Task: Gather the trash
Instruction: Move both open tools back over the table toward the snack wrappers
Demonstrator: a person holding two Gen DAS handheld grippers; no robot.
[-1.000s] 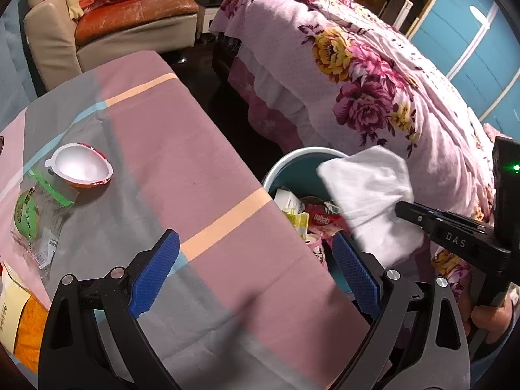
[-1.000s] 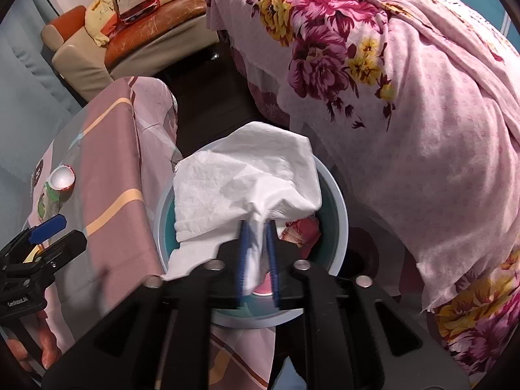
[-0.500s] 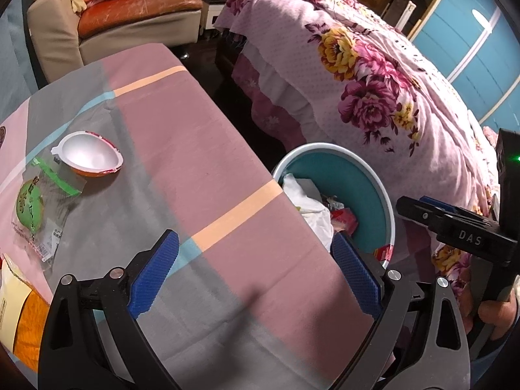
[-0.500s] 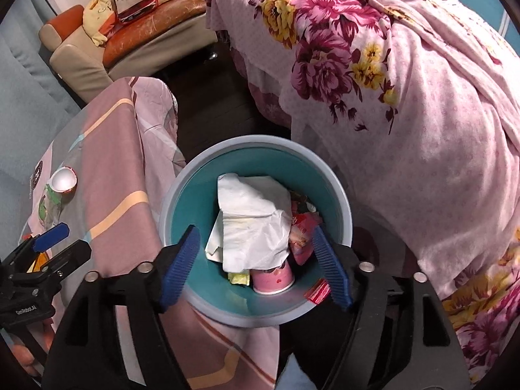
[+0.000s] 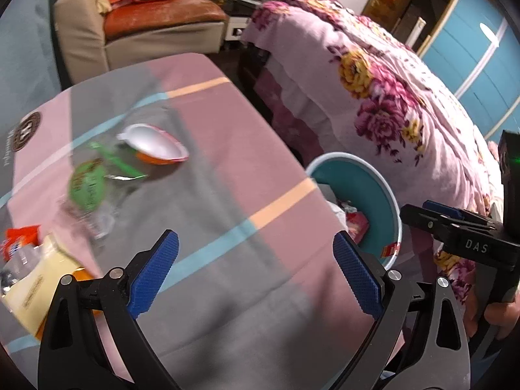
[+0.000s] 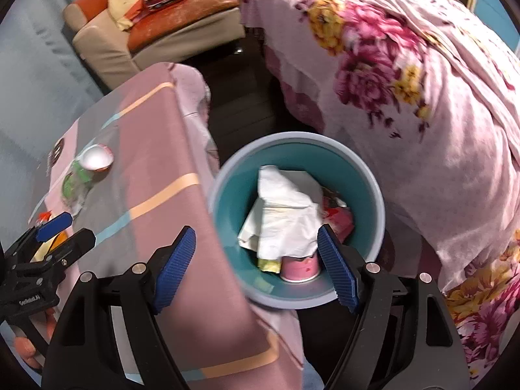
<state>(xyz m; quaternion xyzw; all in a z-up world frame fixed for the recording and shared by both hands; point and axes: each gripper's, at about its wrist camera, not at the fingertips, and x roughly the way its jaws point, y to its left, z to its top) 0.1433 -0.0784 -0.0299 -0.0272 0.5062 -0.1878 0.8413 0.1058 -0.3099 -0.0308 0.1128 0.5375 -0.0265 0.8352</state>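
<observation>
The right gripper (image 6: 256, 269), its blue ribbed pads spread wide and holding nothing, hangs above a round teal plastic bin with a pale blue rim (image 6: 364, 175) that stands on the dark floor between the counter and a bed. Inside the bin a crumpled white paper tissue (image 6: 286, 214) lies on top of other rubbish, including a pink paper cup (image 6: 300, 266) and red wrappers (image 6: 339, 217). The right pad sits in line with the tissue's edge; whether it touches cannot be told.

The left gripper (image 5: 255, 273) is likewise wide open and empty, poised over the counter draped in a pink, grey and peach striped cloth (image 5: 227, 149). From this view the bin (image 5: 373, 178) shows just past the counter's edge, with the right gripper (image 5: 455, 224) beside it.

More trash lies on the counter, well apart from the left gripper's pads: a white-lined orange egg-shaped half shell (image 5: 156, 146), a clear wrapper with a green label (image 5: 89, 185) touching it, and at the near left edge a yellow packet (image 5: 35, 289) and a red-and-white packet (image 5: 19, 237), both blurred.

A bed with a pink floral cover (image 6: 422, 81) fills the right side; a beige armchair with an orange cushion (image 6: 156, 22) stands behind.
</observation>
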